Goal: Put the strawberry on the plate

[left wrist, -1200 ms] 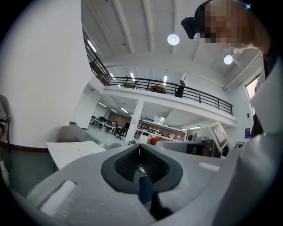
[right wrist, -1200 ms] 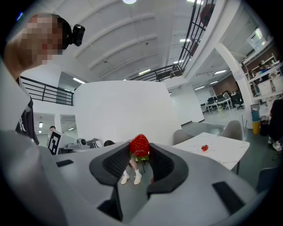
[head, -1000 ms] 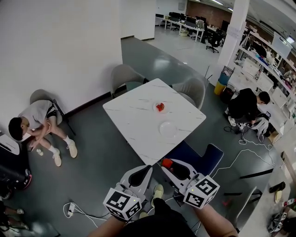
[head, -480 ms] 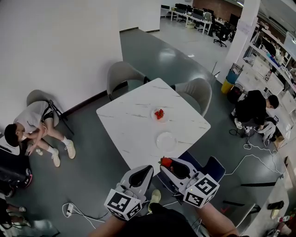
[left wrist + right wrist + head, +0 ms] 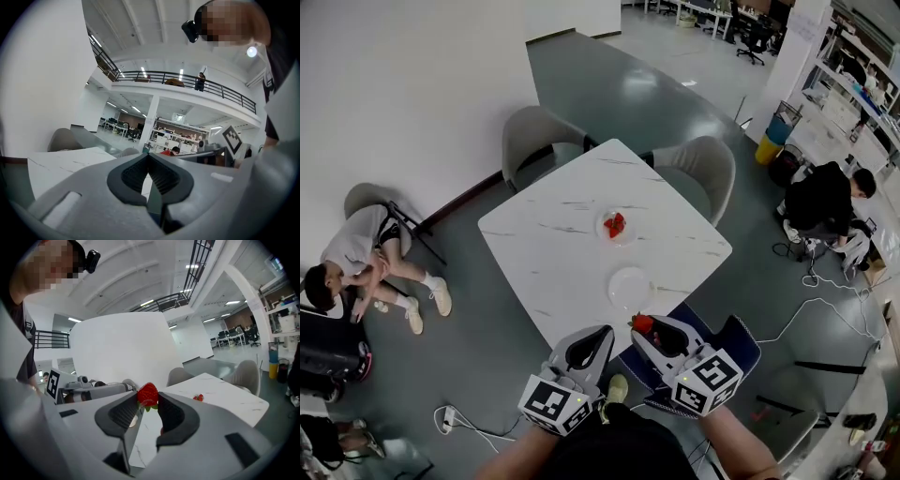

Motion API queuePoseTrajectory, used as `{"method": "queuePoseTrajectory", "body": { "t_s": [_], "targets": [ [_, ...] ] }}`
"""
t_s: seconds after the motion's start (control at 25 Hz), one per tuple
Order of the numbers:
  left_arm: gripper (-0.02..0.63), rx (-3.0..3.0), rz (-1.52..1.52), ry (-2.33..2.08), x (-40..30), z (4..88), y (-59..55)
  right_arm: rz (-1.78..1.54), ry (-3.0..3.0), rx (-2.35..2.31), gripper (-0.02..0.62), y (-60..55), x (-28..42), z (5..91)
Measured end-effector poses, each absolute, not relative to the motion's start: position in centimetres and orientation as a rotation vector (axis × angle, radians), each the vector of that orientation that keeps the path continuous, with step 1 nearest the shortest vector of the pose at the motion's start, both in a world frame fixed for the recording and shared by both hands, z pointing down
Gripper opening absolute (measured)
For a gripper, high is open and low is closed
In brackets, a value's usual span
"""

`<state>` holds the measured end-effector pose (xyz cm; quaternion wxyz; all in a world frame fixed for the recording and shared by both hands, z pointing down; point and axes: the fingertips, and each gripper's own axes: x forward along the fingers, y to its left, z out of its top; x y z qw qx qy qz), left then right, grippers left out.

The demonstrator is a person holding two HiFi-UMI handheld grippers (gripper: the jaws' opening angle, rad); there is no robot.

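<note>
a: right gripper view first: how do the jaws of the right gripper [image 5: 149, 400] stand?
b: fairly wide. the pads pinch a red strawberry [image 5: 147, 393] at the very tips, with its green leaves hanging down between them.
a: and the left gripper [image 5: 149, 157]?
b: its jaws are pressed together with nothing between them.
a: how are the arms held?
b: in the head view both forearms come up from 6 o'clock. the grippers sit side by side, the left at 9 o'clock of the right. the left one's tips lean toward 1 o'clock and the right one's toward 11. both stop short of the near corner of the white table [image 5: 546, 246], and a blue chair [image 5: 727, 339] shows just past the right one.
a: where is the plate?
b: the empty plate [image 5: 629, 287] lies on the table at 12 o'clock from the held strawberry, apart from it. a second plate [image 5: 604, 234] with red berries sits further on at 12 o'clock.
</note>
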<state>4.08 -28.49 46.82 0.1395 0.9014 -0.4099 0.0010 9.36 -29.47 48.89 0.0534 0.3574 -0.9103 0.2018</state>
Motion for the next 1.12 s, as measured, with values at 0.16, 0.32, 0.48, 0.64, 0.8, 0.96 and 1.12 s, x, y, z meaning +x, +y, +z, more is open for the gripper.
{"method": "queuePoseTrajectory", "body": {
  "t_s": [0.16,0.32,0.48,0.64,0.8,0.96,1.12],
  "targets": [
    [0.009,2.619,0.043,-1.162,4.9,49.4,-31.3,0.628,-2.680,1.133,0.137,-32.2,10.1,52.6],
    [0.009,2.626,0.086,-1.109,5.5,52.4,-34.1,0.615,-2.584,1.161,0.137,-35.0,10.4,56.7],
    [0.009,2.615,0.117,-1.069,5.6,55.7,-36.9,0.599,-2.487,1.186,0.137,-37.9,10.5,61.4],
    [0.009,2.610,0.170,-1.037,5.7,59.3,-39.0,0.613,-2.386,1.204,0.137,-40.3,10.8,65.9],
    [0.009,2.601,0.215,-1.014,5.4,62.2,-40.6,0.628,-2.304,1.180,0.137,-41.8,10.5,69.9],
    [0.009,2.587,0.240,-1.008,5.1,64.0,-41.8,0.633,-2.216,1.145,0.137,-42.7,10.5,73.7],
    [0.009,2.571,0.257,-1.004,4.7,65.1,-42.5,0.654,-2.135,1.114,0.137,-43.6,10.6,76.6]
  ]
}}
